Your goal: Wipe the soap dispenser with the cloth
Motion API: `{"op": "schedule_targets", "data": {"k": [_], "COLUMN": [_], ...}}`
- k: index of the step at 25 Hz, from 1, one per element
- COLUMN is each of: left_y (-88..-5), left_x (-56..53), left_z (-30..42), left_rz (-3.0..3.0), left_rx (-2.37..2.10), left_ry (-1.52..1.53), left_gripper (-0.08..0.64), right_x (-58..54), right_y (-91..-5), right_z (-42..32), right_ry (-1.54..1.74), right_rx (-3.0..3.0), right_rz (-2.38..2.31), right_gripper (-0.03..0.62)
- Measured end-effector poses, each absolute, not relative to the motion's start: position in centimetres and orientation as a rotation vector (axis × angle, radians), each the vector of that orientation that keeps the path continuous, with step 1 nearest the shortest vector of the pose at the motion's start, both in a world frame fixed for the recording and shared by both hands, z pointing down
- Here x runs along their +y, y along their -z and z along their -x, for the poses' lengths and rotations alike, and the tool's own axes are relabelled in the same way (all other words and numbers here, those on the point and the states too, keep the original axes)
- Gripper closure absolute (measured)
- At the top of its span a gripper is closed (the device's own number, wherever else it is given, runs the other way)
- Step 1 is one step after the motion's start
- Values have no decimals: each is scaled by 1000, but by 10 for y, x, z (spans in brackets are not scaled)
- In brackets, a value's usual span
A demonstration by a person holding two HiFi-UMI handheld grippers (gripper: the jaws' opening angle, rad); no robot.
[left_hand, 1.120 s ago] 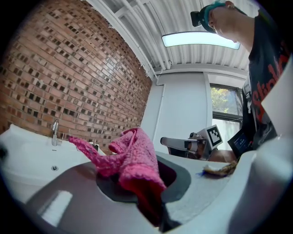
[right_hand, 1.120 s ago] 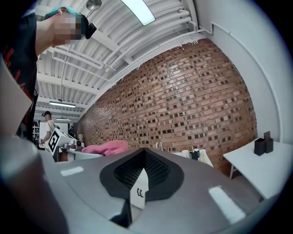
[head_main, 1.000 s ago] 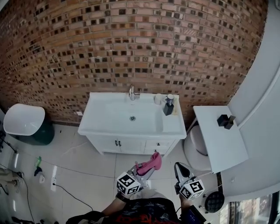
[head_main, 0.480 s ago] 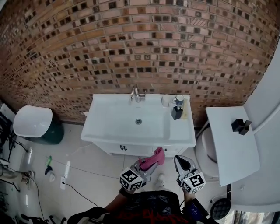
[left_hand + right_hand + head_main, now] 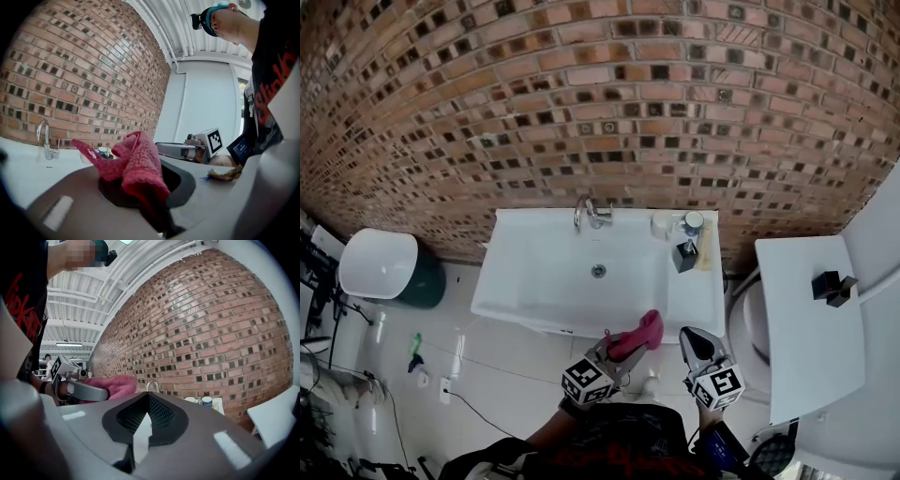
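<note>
We are standing in front of a white sink [image 5: 525, 281] that is sitting against a brick wall [image 5: 600, 103], with its tap [image 5: 592, 214] at the back edge. We are holding both claws low, just in front of the sink's near edge and clear of it.

Our left claw [image 5: 617, 350] is pinching a pink cloth [image 5: 639, 333]. The cloth is bunching up out of the jaws and flopping over them, with nothing else touching it.

The dispenser [image 5: 684, 255], a dark bottle, is standing upright on the sink's right rear corner, beside a cup [image 5: 664, 223]. It is well apart from the cloth and from both claws.

Just right of the cloth, our right claw [image 5: 695, 343] is pointing towards the wall. Its jaws are pressing together with nothing between them.

Further right, a white desk [image 5: 806, 328] is carrying a small black block [image 5: 834, 286].
</note>
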State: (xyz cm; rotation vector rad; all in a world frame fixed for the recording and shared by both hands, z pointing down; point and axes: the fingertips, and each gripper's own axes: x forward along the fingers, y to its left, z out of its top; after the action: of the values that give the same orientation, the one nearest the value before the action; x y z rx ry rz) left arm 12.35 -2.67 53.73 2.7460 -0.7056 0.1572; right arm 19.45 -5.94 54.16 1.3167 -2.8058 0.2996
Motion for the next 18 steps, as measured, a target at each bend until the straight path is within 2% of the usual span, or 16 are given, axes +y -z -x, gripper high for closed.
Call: {"op": "schedule_targets", "data": {"k": [13,18], "left_y": [-537,-537], "left_x": [-165,-204], "left_z": [-69,-76], "left_rz": [-2775,-2788], "left_rx": [-558,-540], "left_ry": [-95,-107], "left_gripper": [503,503], "right_x": [-182,-220], "right_y": [-530,-542], "right_z": [-151,-176], "right_ry": [-207,-226], "right_rx": [-2661,-2578], "right_rz": [-1407,-1459], "right_gripper": [589,589]}}
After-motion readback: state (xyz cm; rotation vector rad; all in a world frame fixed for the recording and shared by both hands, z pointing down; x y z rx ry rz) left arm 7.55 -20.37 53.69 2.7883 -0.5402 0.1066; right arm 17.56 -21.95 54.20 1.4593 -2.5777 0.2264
